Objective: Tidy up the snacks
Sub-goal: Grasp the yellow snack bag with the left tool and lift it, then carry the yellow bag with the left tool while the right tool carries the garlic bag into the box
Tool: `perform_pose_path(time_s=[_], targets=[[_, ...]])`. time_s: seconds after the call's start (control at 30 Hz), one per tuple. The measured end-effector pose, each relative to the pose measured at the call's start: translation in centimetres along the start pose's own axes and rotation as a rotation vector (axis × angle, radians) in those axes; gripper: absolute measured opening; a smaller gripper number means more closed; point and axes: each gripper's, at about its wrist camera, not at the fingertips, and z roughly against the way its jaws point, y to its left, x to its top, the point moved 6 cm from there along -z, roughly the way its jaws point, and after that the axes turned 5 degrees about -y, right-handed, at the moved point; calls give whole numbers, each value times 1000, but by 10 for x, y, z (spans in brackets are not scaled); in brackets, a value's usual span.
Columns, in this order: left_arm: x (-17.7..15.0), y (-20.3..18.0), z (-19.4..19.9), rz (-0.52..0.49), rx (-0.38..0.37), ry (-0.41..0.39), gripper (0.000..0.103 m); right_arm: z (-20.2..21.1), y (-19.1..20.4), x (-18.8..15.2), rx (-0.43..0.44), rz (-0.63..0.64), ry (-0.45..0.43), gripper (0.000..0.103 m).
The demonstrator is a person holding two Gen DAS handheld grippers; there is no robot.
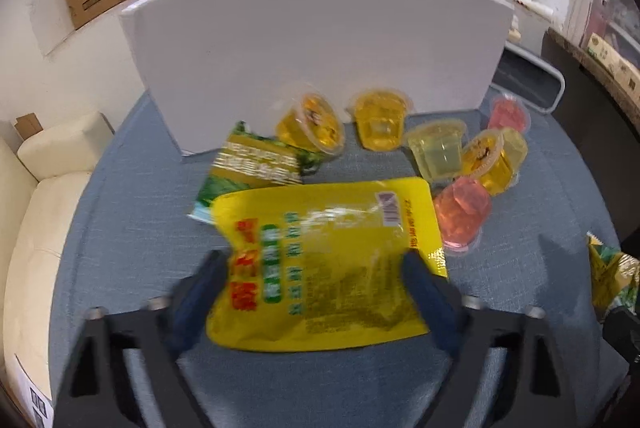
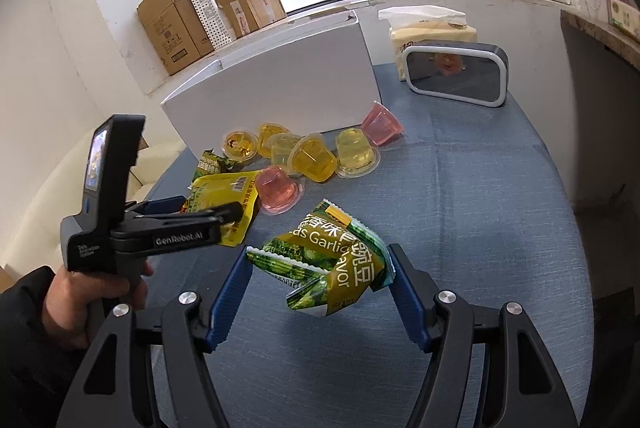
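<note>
A yellow snack packet (image 1: 328, 268) lies on the blue tablecloth (image 1: 132, 248). My left gripper (image 1: 316, 268) (image 2: 212, 208) is shut on it, blue pads pressing both side edges, and the packet's left edge buckles. My right gripper (image 2: 320, 268) is shut on a crumpled green pea packet (image 2: 332, 260), held above the cloth; this packet also shows at the right edge (image 1: 612, 276). A second green packet (image 1: 256, 164) (image 2: 210, 162) lies behind the yellow one. Several yellow and pink jelly cups (image 1: 440, 148) (image 2: 312, 156) sit in a loose cluster before the white box (image 1: 312, 48) (image 2: 280, 88).
A tissue pack (image 2: 432, 28) and a dark, grey-rimmed container (image 2: 456, 72) stand at the table's far right. Cardboard boxes (image 2: 176, 24) line the windowsill. A cream sofa (image 1: 44, 188) is off the left edge. A hand (image 2: 80, 292) holds the left gripper.
</note>
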Motion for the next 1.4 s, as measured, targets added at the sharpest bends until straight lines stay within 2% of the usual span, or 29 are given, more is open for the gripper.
perform_pose_path(time_s=[0.07,0.1,0.13,0.17,0.23,0.33,0.43,0.53,0.73,1.0,1.13,1.4], targets=[[0,2,4,-19,-17,2,66,0,1,0,1,-1,-1,72],[0,1,6,-34,-7,-1,52,-1,2,0,1,-1,0,72],[0,3,10,-54,15,-17,34,-1,3,0,1,-1,0,72],[-1,6,14,-62,16,-31,23,-1,4,0,1,0,0,72],[-3,7,16,-81,-2,-21,22,-1,6,0,-5,6,-2,72],[1,15,19,-57,-47,-14,16,-1,9,0,-7,12,-1,72],[5,20,23,-53,-70,-42,12,2,10,1,-13,18,-7,72],[-5,19,33,-35,-107,-49,11,5,9,3,-17,12,-14,72],[3,27,69,-15,-140,-118,10,8,16,9,-15,25,-27,72],[21,43,108,19,-158,-201,10,10,46,21,19,82,-47,72],[43,52,122,27,-162,-248,10,10,60,41,27,125,-69,72],[111,58,134,12,-152,-346,10,0,84,113,30,200,-144,72]])
